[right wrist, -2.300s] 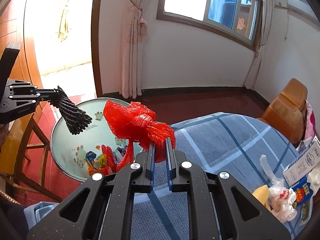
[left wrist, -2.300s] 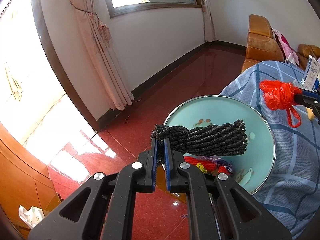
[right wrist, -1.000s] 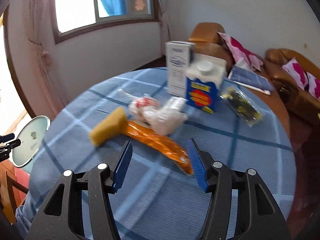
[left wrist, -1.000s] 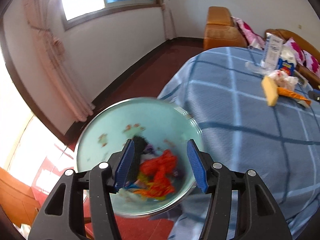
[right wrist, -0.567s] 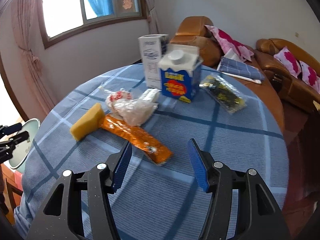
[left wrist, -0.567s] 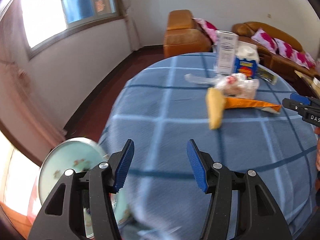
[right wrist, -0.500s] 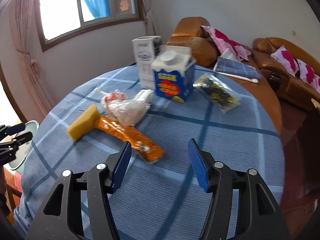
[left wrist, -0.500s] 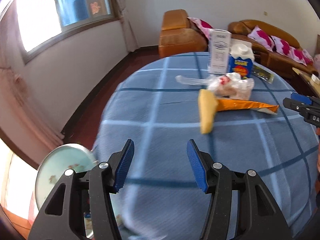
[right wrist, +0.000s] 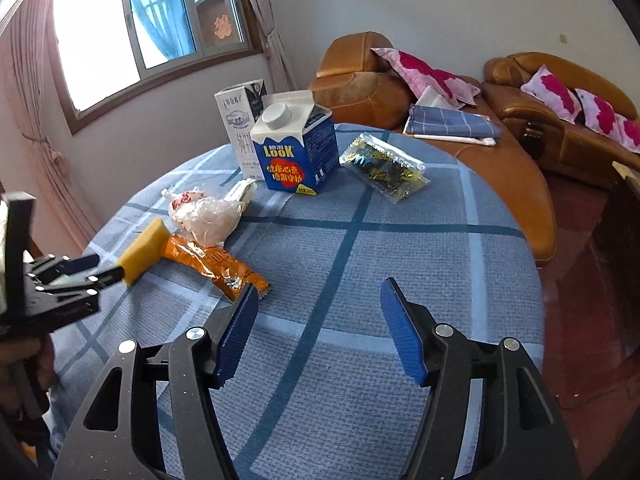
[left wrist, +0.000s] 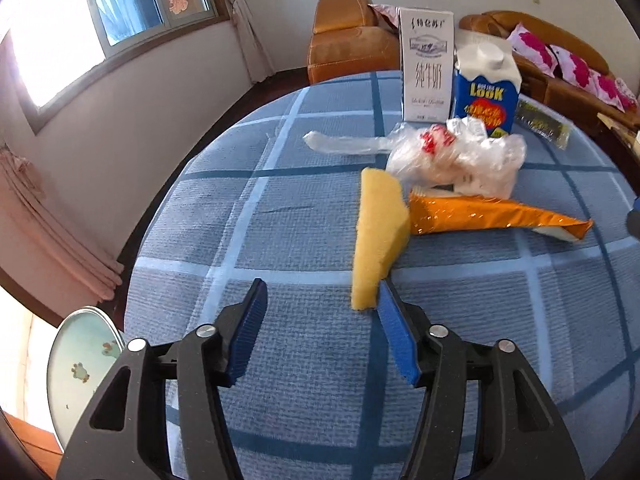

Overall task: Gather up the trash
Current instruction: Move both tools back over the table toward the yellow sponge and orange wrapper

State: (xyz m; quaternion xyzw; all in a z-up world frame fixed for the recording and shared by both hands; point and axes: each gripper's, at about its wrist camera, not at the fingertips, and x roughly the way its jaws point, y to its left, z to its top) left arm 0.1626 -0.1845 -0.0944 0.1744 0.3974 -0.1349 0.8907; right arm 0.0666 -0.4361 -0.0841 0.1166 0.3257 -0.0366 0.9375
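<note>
My left gripper (left wrist: pixel 320 292) is open and empty, low over the blue checked tablecloth (left wrist: pixel 280 240); a yellow sponge (left wrist: pixel 378 236) lies just ahead, its near end by the right finger. Beyond it lie an orange snack wrapper (left wrist: pixel 492 216), a crumpled clear plastic bag (left wrist: pixel 460 156), a blue LOOK carton (left wrist: pixel 486 92) and a white milk carton (left wrist: pixel 428 68). My right gripper (right wrist: pixel 318 292) is open and empty over the table; the orange wrapper (right wrist: pixel 212 262) ends by its left finger. A green-gold packet (right wrist: pixel 382 168) lies further back. The teal basin (left wrist: pixel 84 364) sits low at the left.
Orange leather sofas (right wrist: pixel 532 92) with pink pillows stand behind the table. A folded blue cloth (right wrist: pixel 452 124) lies on the sofa. A window and curtain (left wrist: pixel 60 220) are at the left. In the right wrist view the left gripper (right wrist: pixel 72 276) is at the table's left edge.
Both grippers opened and dropped the black bundle and the red bag, then swung from the basin to the table. The left gripper has closed in on the yellow sponge.
</note>
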